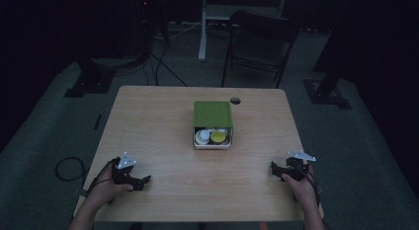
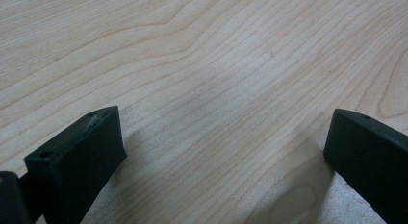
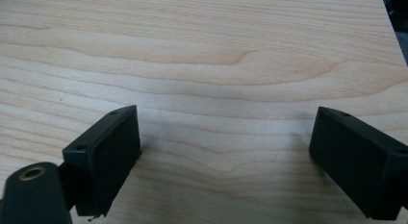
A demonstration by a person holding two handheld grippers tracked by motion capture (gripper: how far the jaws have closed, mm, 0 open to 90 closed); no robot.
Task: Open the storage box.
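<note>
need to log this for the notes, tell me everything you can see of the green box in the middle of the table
The box is small and squarish, with a flat, matte green top that looks like plastic. Its side facing the person is open, with a pale rim. Inside sit a white cup and a yellow cup, side by side. It stands flat on the wooden table, near the middle, just in front of a round hole in the tabletop. Neither tool touches it.

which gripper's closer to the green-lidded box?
Right, slightly. The right gripper sits below and right of the green-lidded box; the left gripper sits below and left, a bit farther. Both open.
</note>
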